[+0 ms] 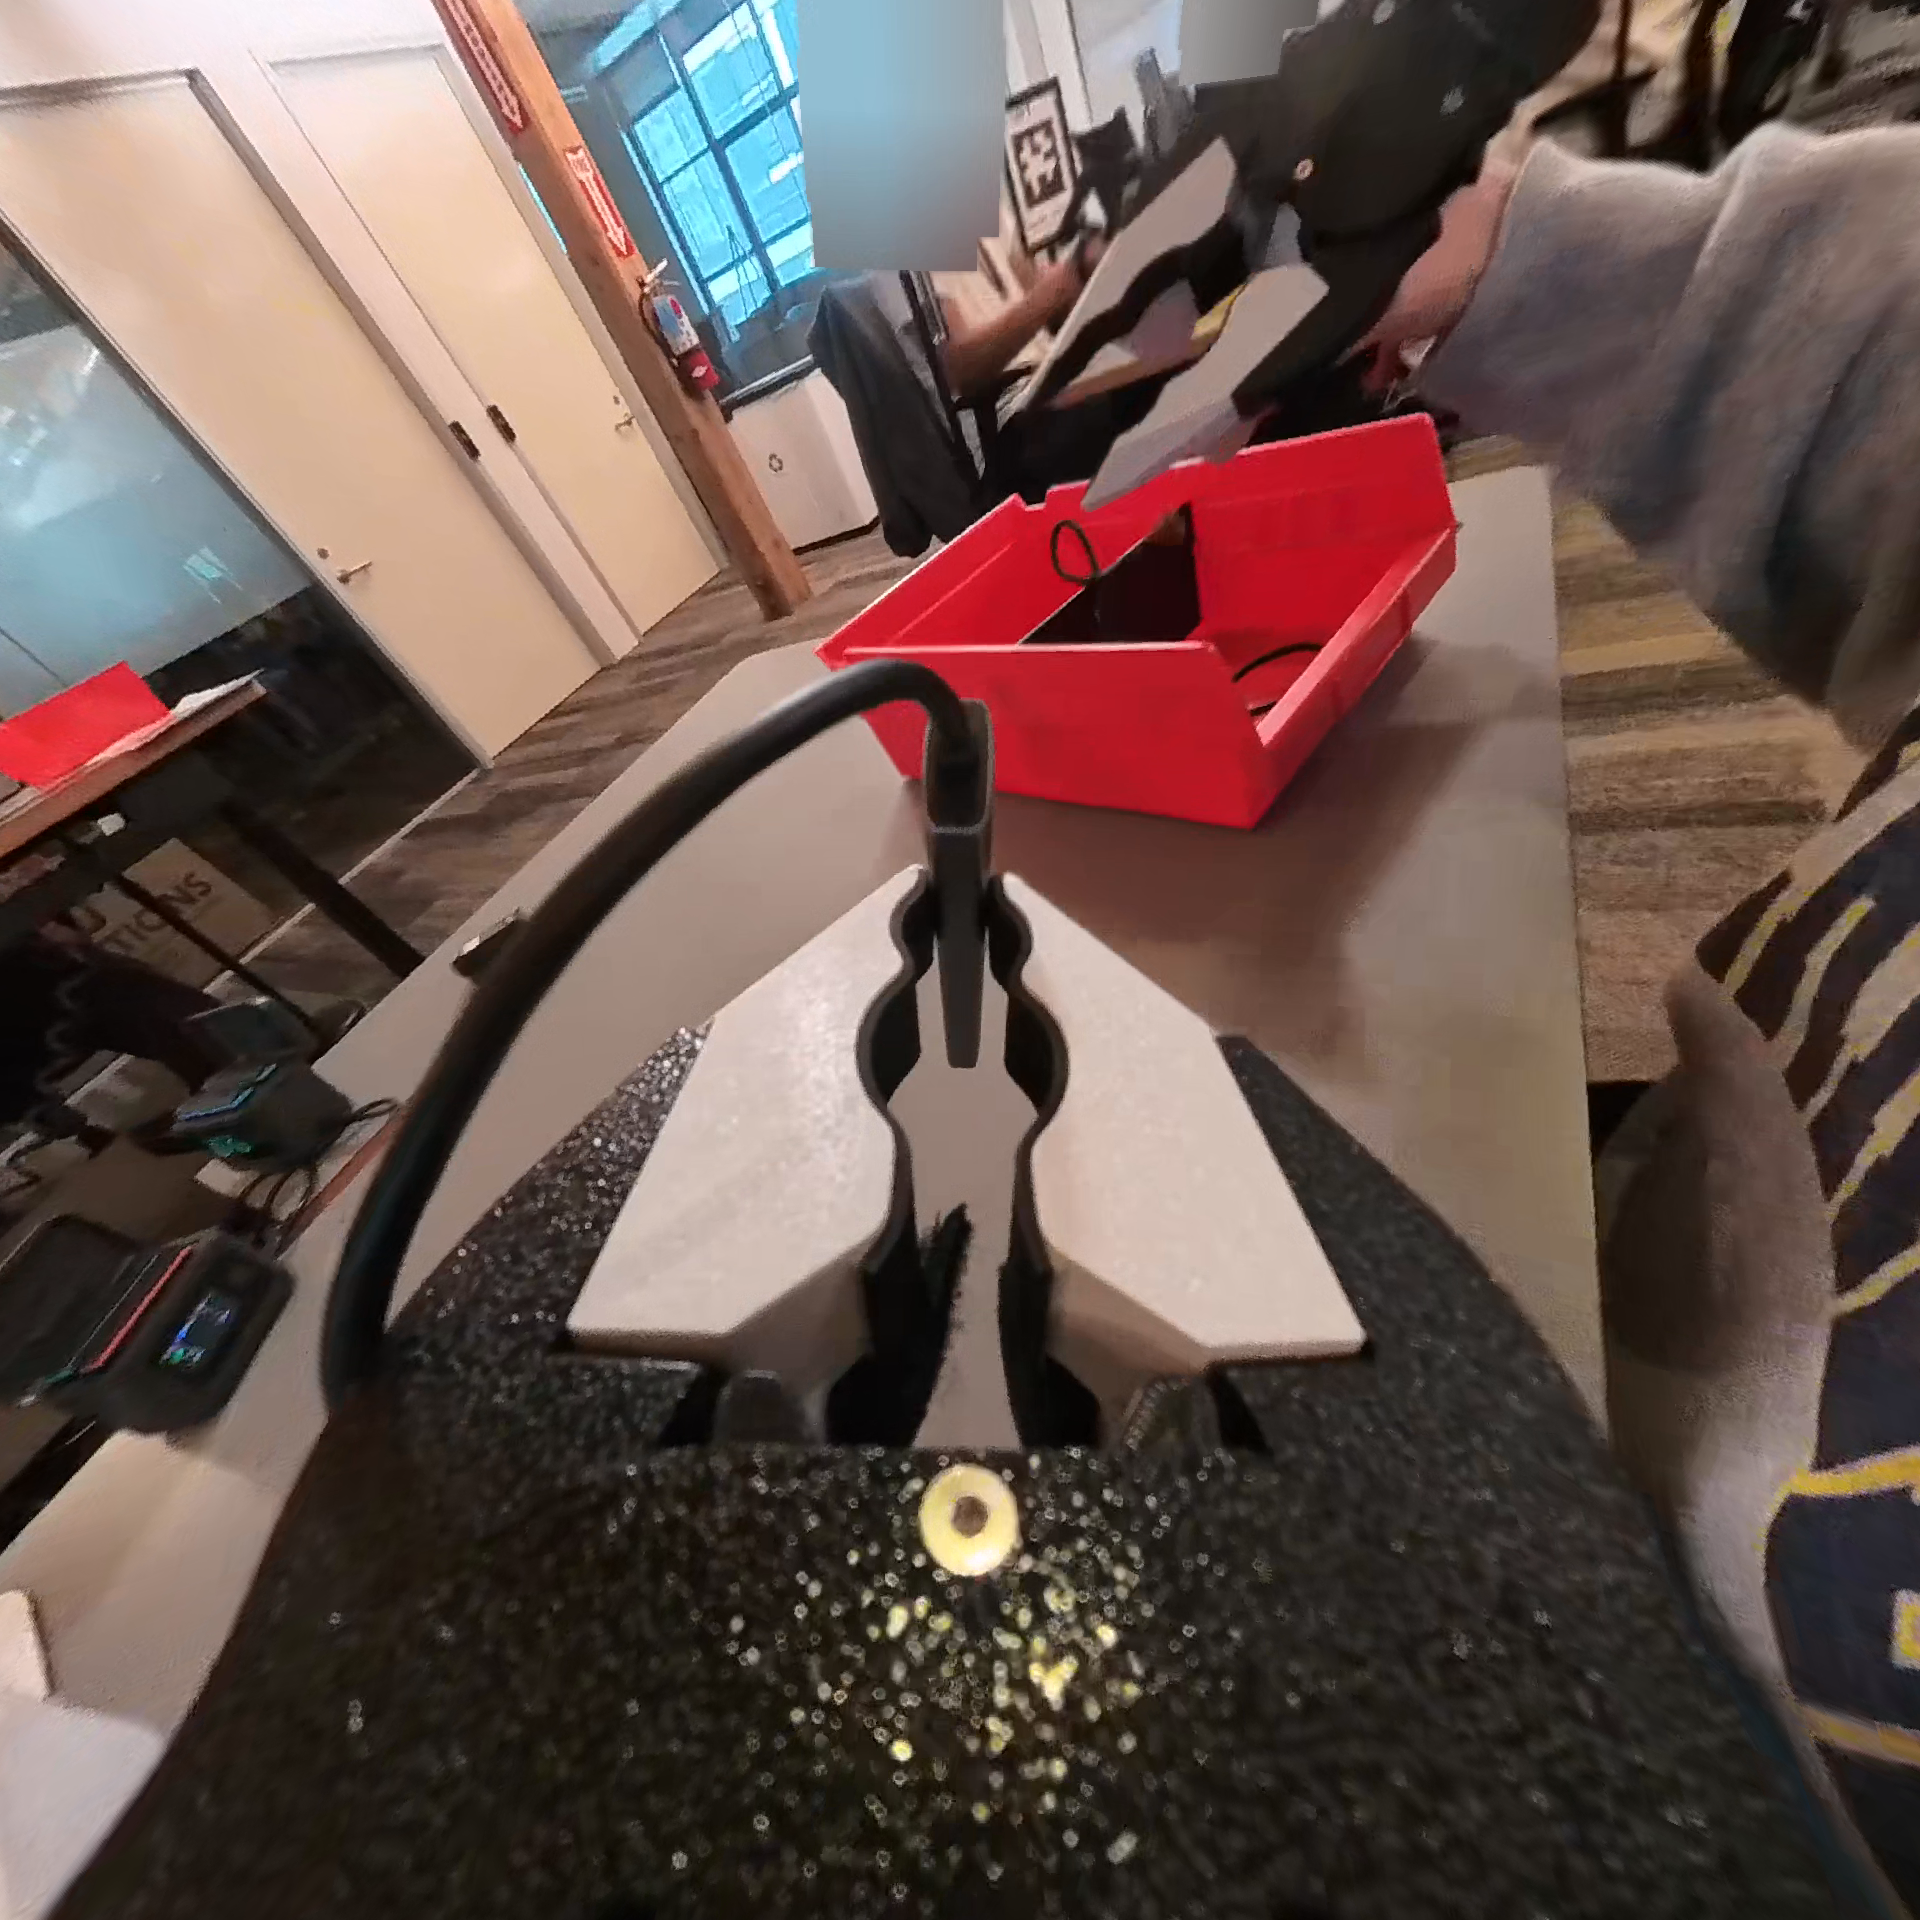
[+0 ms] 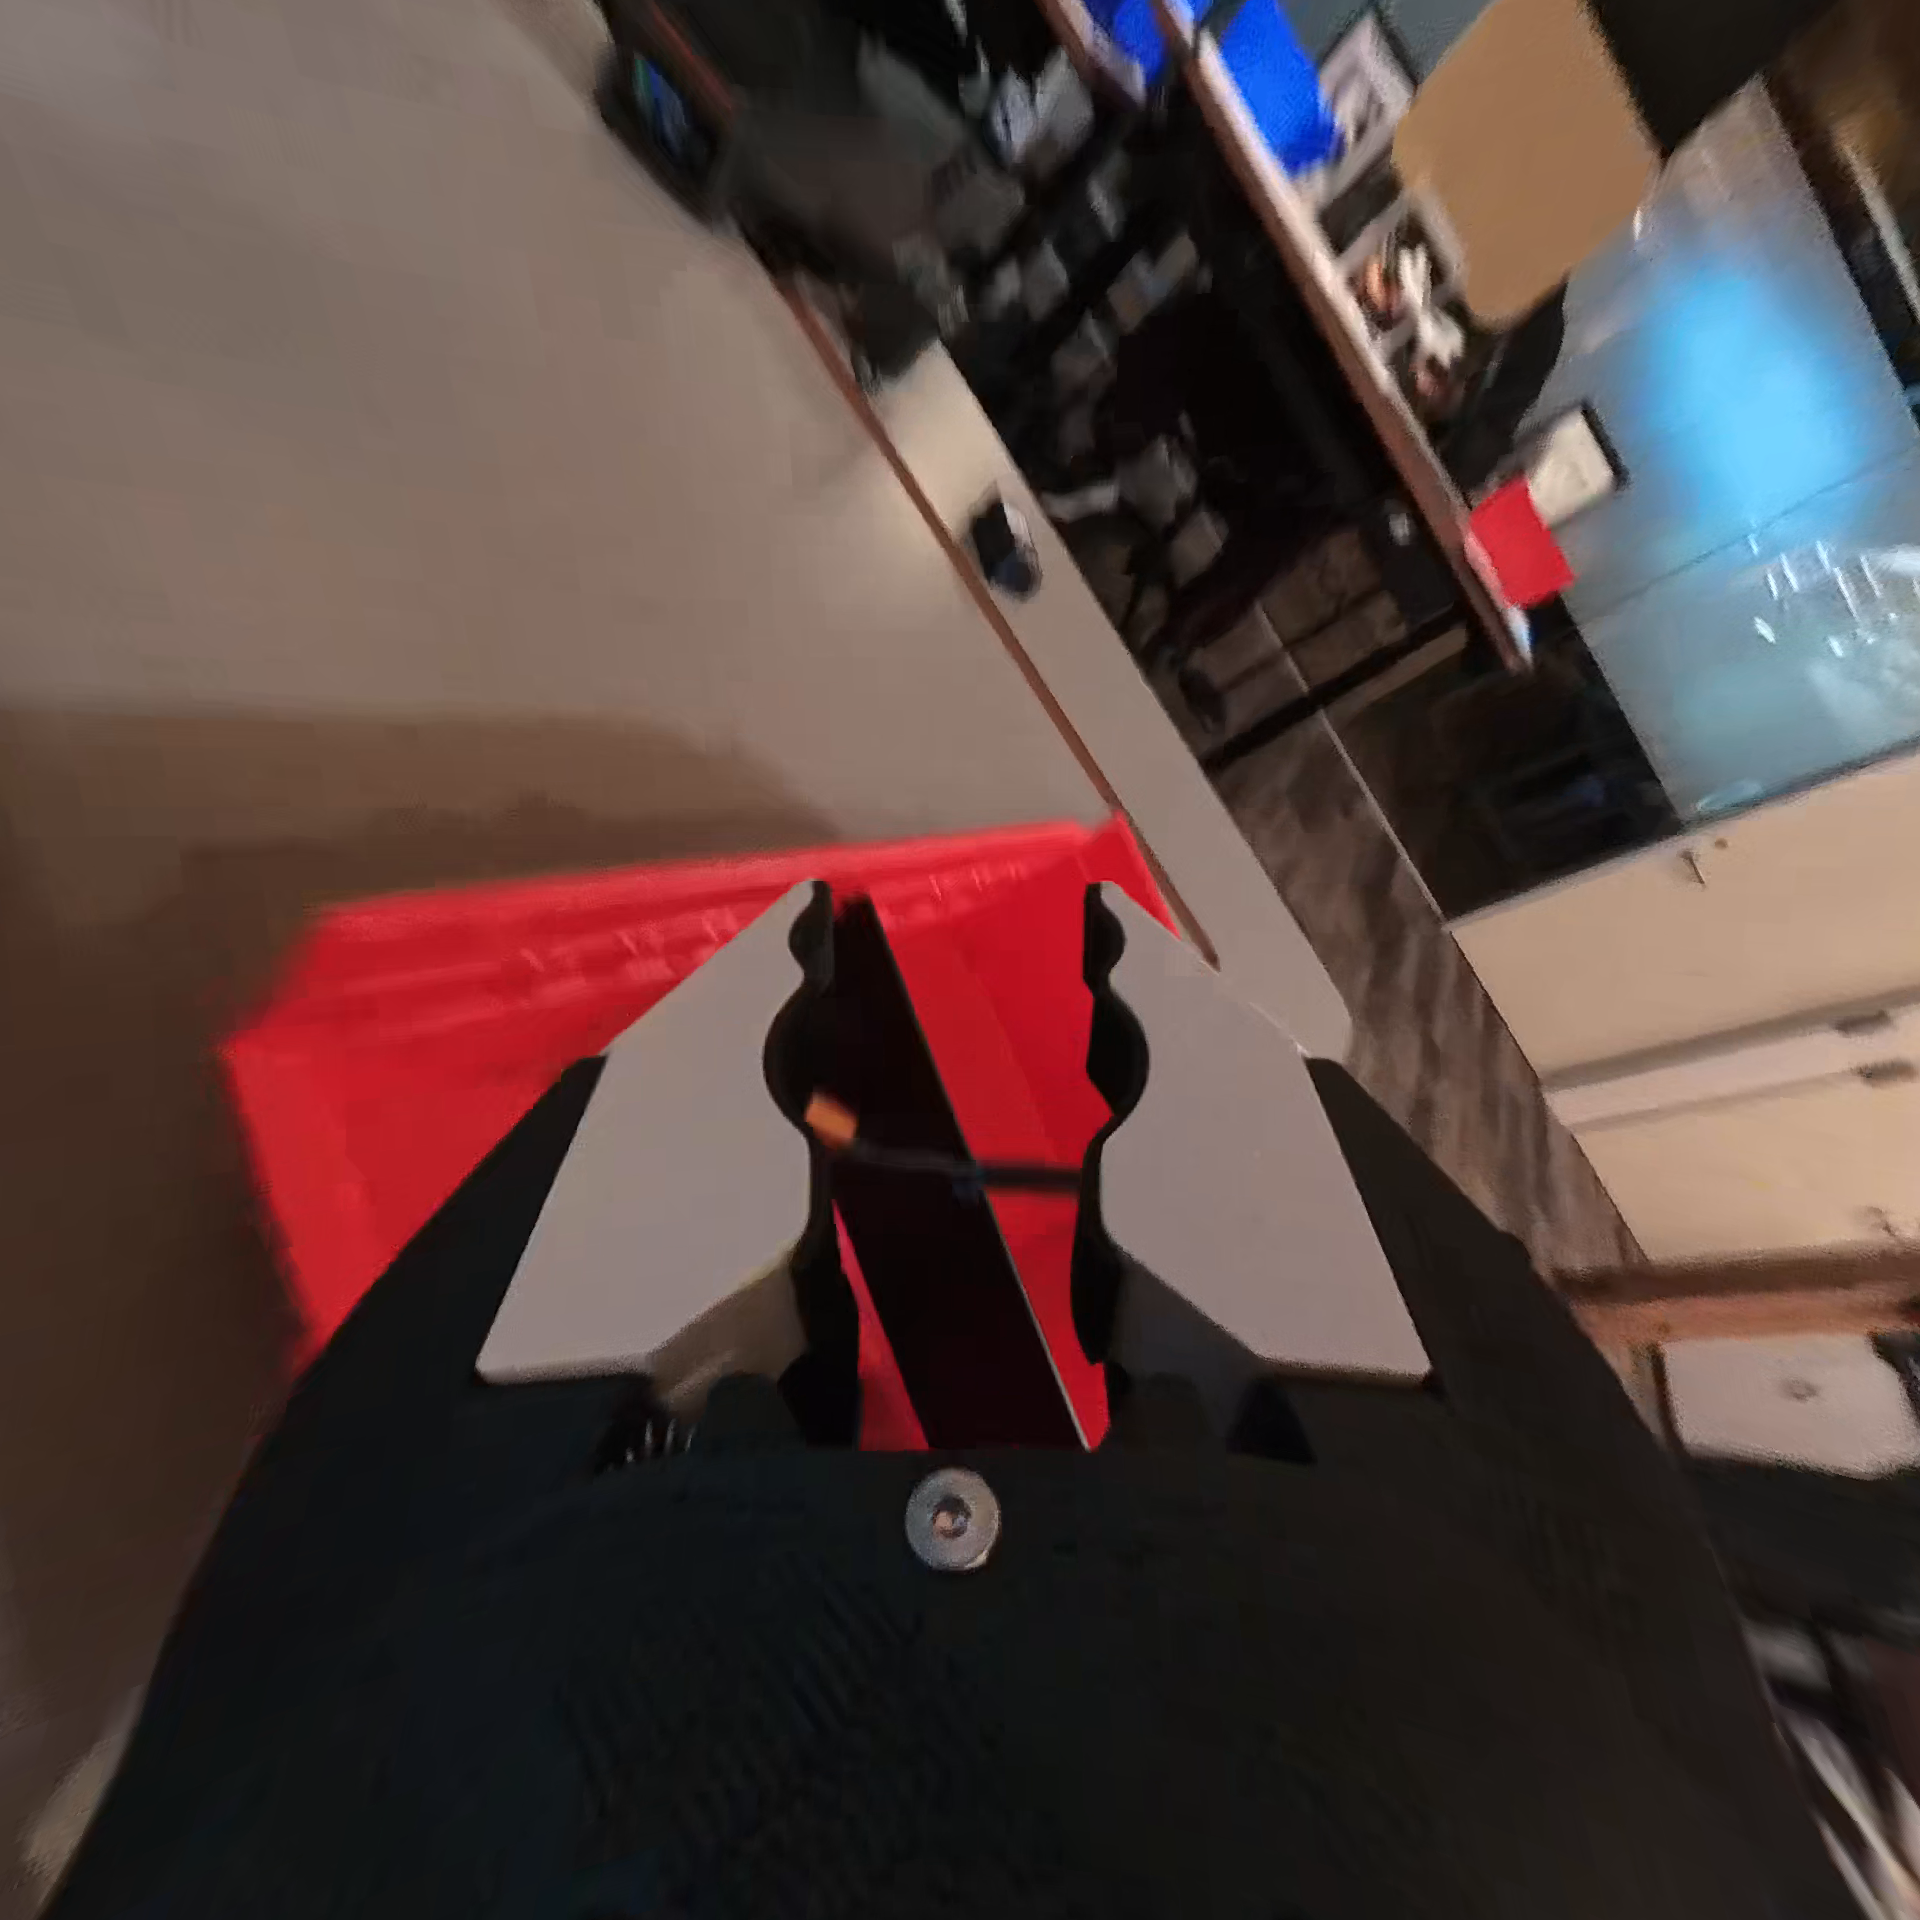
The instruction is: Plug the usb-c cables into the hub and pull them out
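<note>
While the left claw [image 1: 961,904] pinches the slim dark-grey hub [image 1: 958,935] upright, its black cable arcing leftward, the right claw [image 2: 956,904] hangs open and empty over the red plastic bin [image 2: 436,997], directly above an orange-tipped black usb-c cable [image 2: 997,1174].

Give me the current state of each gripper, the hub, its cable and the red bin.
left gripper: shut on the hub.
hub: upright between the fingers, off the table.
hub cable: attached, arching left.
right gripper: open, over the bin.
red bin: on the table, black cable inside.
</note>
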Demonstrator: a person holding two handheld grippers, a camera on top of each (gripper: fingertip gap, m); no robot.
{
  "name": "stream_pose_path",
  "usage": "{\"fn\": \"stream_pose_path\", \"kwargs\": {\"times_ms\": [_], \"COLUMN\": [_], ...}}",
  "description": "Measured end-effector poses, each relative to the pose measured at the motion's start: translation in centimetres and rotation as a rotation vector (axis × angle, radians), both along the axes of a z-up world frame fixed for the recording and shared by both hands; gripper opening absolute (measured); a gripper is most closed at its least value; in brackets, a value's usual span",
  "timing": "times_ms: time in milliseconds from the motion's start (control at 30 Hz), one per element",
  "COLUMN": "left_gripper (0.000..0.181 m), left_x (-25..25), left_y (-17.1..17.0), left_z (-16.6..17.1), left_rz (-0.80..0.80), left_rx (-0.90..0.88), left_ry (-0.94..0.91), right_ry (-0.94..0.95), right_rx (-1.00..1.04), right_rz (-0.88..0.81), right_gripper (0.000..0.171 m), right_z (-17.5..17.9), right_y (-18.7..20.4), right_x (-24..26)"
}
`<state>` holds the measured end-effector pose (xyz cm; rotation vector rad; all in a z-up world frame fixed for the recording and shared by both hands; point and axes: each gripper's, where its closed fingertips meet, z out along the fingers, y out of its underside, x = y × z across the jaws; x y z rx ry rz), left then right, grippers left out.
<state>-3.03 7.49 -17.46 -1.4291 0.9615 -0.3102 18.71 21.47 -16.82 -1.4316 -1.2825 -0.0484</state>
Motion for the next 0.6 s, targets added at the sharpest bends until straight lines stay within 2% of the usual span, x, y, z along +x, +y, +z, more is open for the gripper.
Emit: {"fn": "stream_pose_path", "kwargs": {"times_ms": [100,167,233,333,400,433,467,600], "left_gripper": [0.007,0.007,0.007,0.009,0.011,0.013,0.014,0.024], "left_x": [1.5,2.6,3.8,4.5,4.7,4.9,4.9,4.6], "left_y": [0.0,-0.4,-1.3,-1.8,-2.1,-2.5,-2.6,-2.5], "left_z": [0.4,0.8,1.4,1.9,2.0,2.0,2.2,2.5], "left_rz": [-0.060,-0.128,-0.219,-0.272,-0.291,-0.321,-0.326,-0.298], "left_rx": [-0.021,-0.033,-0.036,-0.048,-0.047,-0.048,-0.038,0.057], "left_ry": [-0.075,-0.128,-0.181,-0.231,-0.241,-0.247,-0.258,-0.251], "right_ry": [0.126,0.134,0.102,0.058,0.082,0.096,0.110,0.200], "right_rx": [-0.063,-0.158,-0.237,-0.307,-0.335,-0.328,-0.317,-0.222], "right_rz": [0.297,0.502,0.627,0.710,0.765,0.782,0.789,0.713], "right_gripper": [0.048,0.051,0.054,0.050,0.033,0.015,0.011,0.008], "right_z": [1.5,0.6,-1.0,-3.0,-3.1,-2.9,-2.6,-0.3], "right_y": [-6.0,-10.3,-13.0,-14.4,-15.2,-15.3,-15.3,-13.8], "right_x": [-7.3,-11.8,-14.9,-17.2,-17.8,-17.8,-17.8,-16.4]}}
